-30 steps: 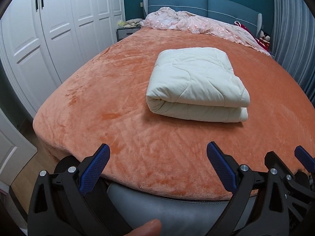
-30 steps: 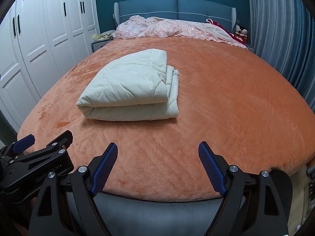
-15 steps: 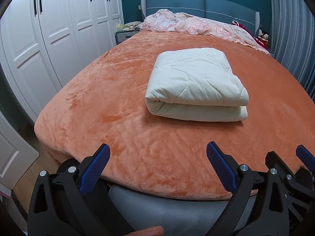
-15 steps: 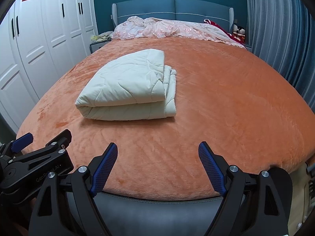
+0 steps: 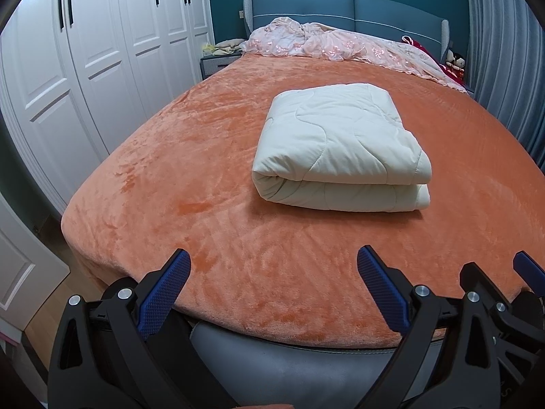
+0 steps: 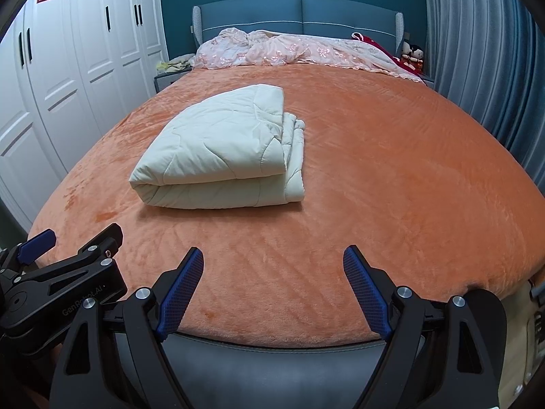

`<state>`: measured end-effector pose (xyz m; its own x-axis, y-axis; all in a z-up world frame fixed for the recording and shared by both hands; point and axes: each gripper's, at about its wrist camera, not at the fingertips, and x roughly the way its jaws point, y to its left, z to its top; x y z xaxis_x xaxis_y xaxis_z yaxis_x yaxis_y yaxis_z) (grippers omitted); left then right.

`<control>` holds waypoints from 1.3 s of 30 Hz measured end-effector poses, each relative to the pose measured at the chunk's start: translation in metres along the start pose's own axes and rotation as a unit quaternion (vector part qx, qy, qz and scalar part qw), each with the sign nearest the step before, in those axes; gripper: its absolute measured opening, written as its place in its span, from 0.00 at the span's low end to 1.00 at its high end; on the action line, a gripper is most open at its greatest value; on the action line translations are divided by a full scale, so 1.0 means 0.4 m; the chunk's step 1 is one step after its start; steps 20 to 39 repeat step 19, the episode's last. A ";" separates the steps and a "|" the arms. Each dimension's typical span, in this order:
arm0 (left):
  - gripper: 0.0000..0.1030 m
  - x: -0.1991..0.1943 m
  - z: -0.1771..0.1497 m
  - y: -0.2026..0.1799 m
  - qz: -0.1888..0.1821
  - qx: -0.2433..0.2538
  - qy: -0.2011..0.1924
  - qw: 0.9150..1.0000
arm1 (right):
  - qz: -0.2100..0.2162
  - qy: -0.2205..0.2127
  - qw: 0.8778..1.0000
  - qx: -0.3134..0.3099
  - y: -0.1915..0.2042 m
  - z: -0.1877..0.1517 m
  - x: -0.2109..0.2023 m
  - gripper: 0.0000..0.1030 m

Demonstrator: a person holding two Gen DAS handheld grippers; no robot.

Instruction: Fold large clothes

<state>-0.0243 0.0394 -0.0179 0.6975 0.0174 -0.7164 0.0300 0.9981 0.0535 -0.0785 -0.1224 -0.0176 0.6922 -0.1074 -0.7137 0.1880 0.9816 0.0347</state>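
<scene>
On the orange bed cover (image 5: 211, 184), well beyond the foot edge where both tools wait, lies the cream quilt (image 5: 340, 146), already folded into a thick packet. From the left tongs (image 5: 272, 283) it lies ahead and a little to the right; from the right tongs (image 6: 272, 283) it lies ahead and to the left. So the packet sits roughly between the two lines of sight, a little closer to the left tongs, I judge, though the difference is small. Its rounded fold faces the near side, and the stacked loose edges show at its right end in the right wrist view. Its near face runs left to right; which axis is longer, I cannot tell.

Both tongs stand spread wide and pinch nothing; neither touches the quilt or the cover.

The folding looks close to finished. If one more fold is wanted, both tools must first reach far forward.
</scene>
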 end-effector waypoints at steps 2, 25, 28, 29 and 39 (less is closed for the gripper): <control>0.93 0.001 0.001 0.002 0.000 -0.001 0.000 1.000 | 0.000 0.001 1.000 0.000 0.000 0.000 0.000 0.80; 0.91 0.011 0.001 0.019 -0.006 -0.008 0.008 1.000 | 0.001 -0.001 1.000 -0.001 -0.002 0.001 -0.001 0.80; 0.91 0.011 0.001 0.019 -0.006 -0.008 0.008 1.000 | 0.001 -0.001 1.000 -0.001 -0.002 0.001 -0.001 0.80; 0.91 0.011 0.001 0.019 -0.006 -0.008 0.008 1.000 | 0.001 -0.001 1.000 -0.001 -0.002 0.001 -0.001 0.80; 0.91 0.011 0.001 0.019 -0.006 -0.008 0.008 1.000 | 0.001 -0.001 1.000 -0.001 -0.002 0.001 -0.001 0.80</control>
